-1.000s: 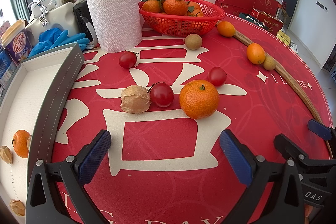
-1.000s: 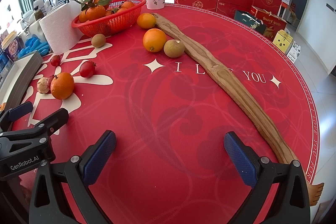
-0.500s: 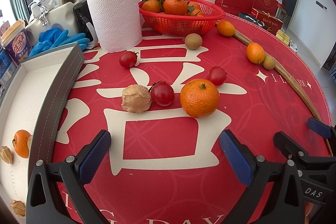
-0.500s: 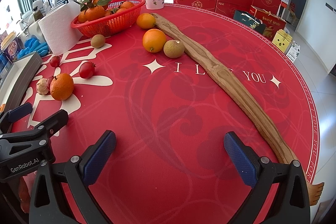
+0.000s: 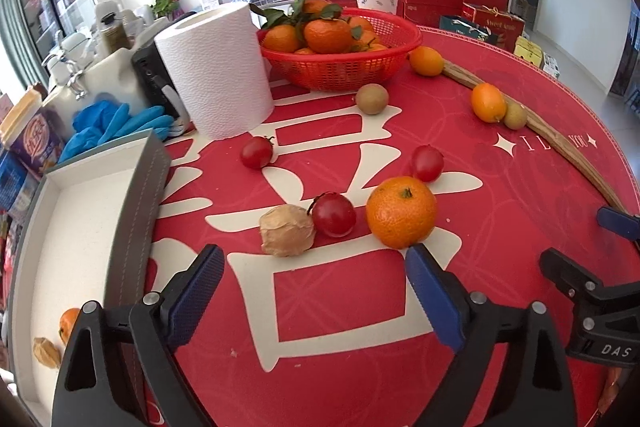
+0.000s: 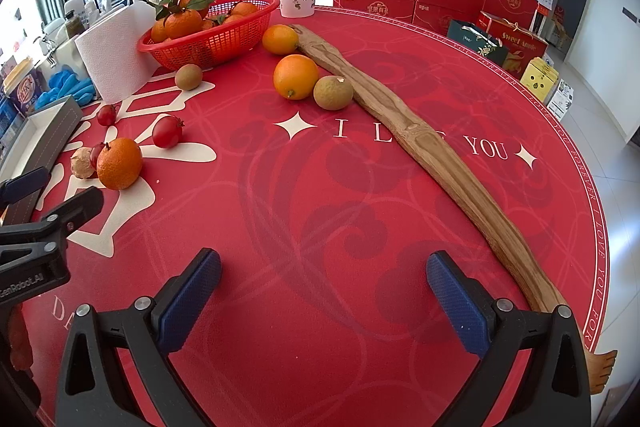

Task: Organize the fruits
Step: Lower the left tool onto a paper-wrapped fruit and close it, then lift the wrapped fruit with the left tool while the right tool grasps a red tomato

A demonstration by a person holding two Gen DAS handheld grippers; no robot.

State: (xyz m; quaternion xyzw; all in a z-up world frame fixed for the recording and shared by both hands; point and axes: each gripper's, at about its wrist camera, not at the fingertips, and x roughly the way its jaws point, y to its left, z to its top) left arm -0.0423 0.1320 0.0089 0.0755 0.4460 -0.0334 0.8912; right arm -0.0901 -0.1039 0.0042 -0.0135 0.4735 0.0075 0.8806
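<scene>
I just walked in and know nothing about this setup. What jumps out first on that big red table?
A red basket heaped with leafy mandarins stands at the far side, beside a white paper-towel roll. Nearer, a loose mandarin, a cherry tomato and a papery husked fruit lie in a row just ahead of the left gripper, whose jaws are closing with nothing between them. A long wooden back scratcher stretches across the right side.

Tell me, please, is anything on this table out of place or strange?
Yes. A long wooden back scratcher lies across the red tablecloth among loose fruit, and it is no fruit. Tiny pale crumbs lie on the cloth near the left gripper, whose jaws are closing on nothing.
</scene>
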